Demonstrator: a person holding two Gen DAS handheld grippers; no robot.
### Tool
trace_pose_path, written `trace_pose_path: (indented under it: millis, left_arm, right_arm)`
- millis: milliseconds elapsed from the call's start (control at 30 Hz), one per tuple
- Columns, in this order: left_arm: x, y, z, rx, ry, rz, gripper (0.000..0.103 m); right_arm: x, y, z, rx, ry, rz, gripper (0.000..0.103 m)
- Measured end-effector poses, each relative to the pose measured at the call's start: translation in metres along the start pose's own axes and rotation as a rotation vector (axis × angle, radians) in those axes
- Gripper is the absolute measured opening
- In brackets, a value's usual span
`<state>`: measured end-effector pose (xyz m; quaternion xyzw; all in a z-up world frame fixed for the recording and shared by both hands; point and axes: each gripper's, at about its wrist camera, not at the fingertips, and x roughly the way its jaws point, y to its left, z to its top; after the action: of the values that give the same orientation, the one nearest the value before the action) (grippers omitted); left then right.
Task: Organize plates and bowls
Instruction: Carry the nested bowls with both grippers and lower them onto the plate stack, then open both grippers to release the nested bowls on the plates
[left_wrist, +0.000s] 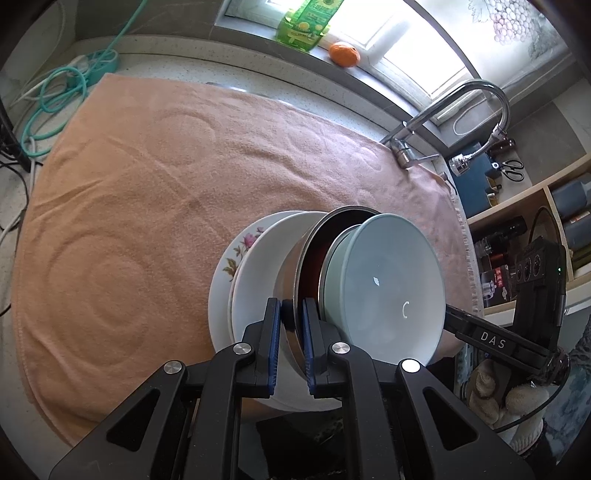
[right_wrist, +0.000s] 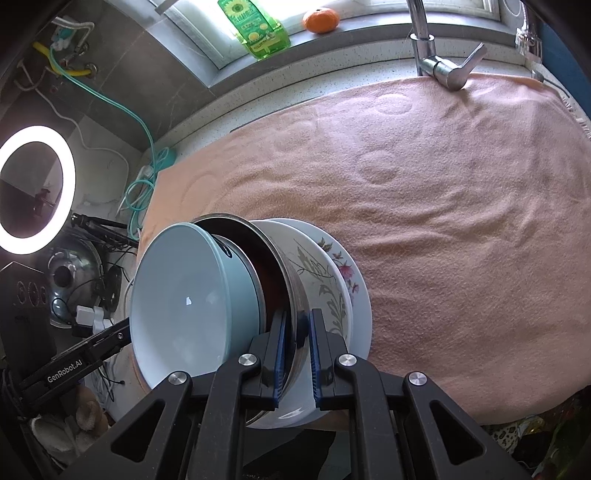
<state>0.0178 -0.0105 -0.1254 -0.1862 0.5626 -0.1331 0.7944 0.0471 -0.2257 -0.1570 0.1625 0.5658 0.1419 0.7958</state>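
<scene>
In the left wrist view, the left claw (left_wrist: 291, 339) is clamping the steel bowl (left_wrist: 291, 273) rim at lower centre, the blue bowl (left_wrist: 388, 284) nested inside, plates (left_wrist: 255, 277) behind, over the peach towel (left_wrist: 147, 177).

In the right wrist view, the right claw (right_wrist: 297, 354) is gripping the same steel bowl (right_wrist: 291, 291) rim at lower centre, blue bowl (right_wrist: 184, 295) to its left.

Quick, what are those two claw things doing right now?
Left gripper: closed on the rim of the steel bowl.
Right gripper: closed on the same steel bowl's rim, opposite side.
</scene>
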Motion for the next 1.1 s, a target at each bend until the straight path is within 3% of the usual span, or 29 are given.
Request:
trace_pose_path:
  millis: [767,1100]
  left_arm:
    - [-0.004,0.004,0.001,0.009,-0.017,0.009,0.01]
    - [-0.01,0.008,-0.001,0.012,-0.038,0.024,0.016]
  right_arm:
    - [0.001,0.002,-0.001,-0.011,-0.007,0.006,0.012]
    - [-0.006,0.002,-0.004,-0.029,-0.029,-0.017,0.016]
